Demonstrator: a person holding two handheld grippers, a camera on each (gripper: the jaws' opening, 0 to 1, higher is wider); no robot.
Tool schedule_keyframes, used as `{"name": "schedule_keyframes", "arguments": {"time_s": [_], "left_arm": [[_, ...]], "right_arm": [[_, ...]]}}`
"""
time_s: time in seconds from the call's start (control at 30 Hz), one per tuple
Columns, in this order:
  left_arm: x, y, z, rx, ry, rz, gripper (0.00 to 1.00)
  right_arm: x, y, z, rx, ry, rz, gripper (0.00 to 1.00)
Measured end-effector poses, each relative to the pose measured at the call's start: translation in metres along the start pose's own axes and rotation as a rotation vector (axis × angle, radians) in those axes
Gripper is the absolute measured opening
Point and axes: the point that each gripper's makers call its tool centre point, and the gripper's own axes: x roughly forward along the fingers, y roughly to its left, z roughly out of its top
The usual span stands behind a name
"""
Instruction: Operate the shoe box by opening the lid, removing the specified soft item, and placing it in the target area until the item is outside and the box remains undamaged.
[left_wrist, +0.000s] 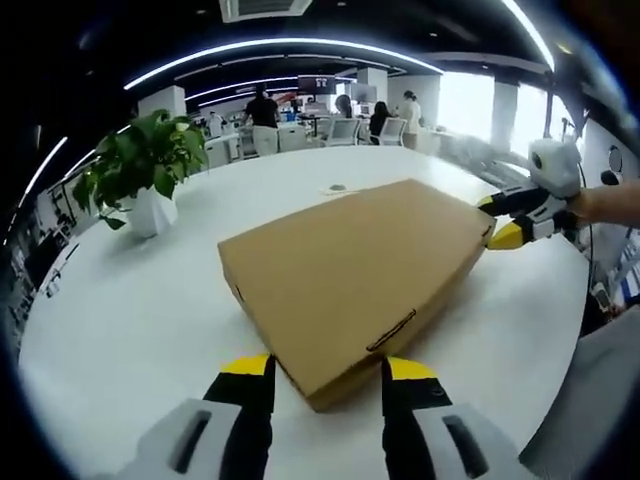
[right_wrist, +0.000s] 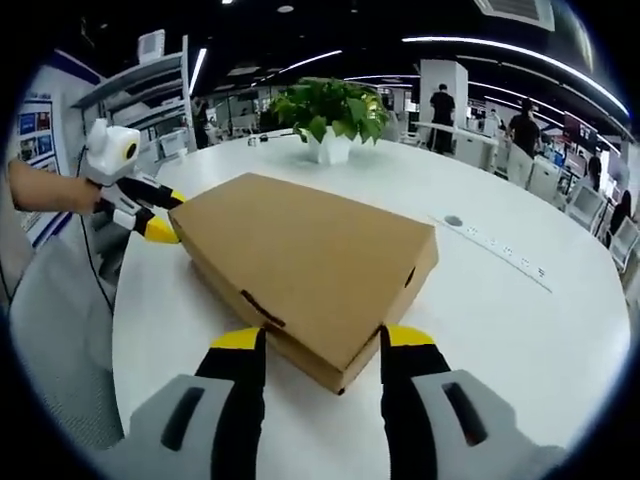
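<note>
Behind the round white table (left_wrist: 150, 310) stretched an open office with ceiling strip lights, chairs and a few people standing far off, and a potted plant (left_wrist: 145, 165) sat on the tabletop well apart from the work. On the table lay the shoe box (left_wrist: 355, 280), a flat brown cardboard carton with its lid down. Nothing of the soft item inside could be seen. The left gripper (left_wrist: 327, 378) stood at one corner of the box, its yellow-tipped jaws spread wide to either side of that corner and gripping nothing. The right gripper (right_wrist: 322, 352) was set the same way at the opposite corner, jaws wide apart and straddling the cardboard without clamping it. Each gripper also appeared in the other's view, at the far corner of the box. The lid had not yet been raised, so the task looked barely begun. Trouble could come from pinching a corner too hard, which would crush or crease the cardboard, or from lifting one end alone, which might tear the lid's locking tab or slide the light box across the smooth table.
</note>
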Motion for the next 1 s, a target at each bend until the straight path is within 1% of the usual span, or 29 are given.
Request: {"name": "schedule_keyframes", "arguments": {"time_s": [0.23,0.6,0.73,0.87,1.0], "left_arm": [[-0.009,0.007,-0.006,0.022,0.013,-0.03,0.42],[-0.021,0.017,-0.016,0.055,0.05,-0.065,0.42],[-0.024,0.021,-0.019,0.052,0.054,-0.074,0.42],[-0.028,0.025,-0.024,0.019,0.057,-0.086,0.41],[-0.033,0.029,-0.028,0.018,0.065,-0.092,0.4]], "right_arm": [[-0.002,0.017,-0.001,0.015,0.007,-0.008,0.4],[-0.005,0.045,-0.006,0.008,0.029,-0.013,0.37],[-0.007,0.054,-0.007,0.013,0.029,-0.02,0.37],[-0.008,0.063,-0.008,0.016,0.03,-0.026,0.36],[-0.009,0.073,-0.01,0.013,0.029,-0.027,0.35]]}}
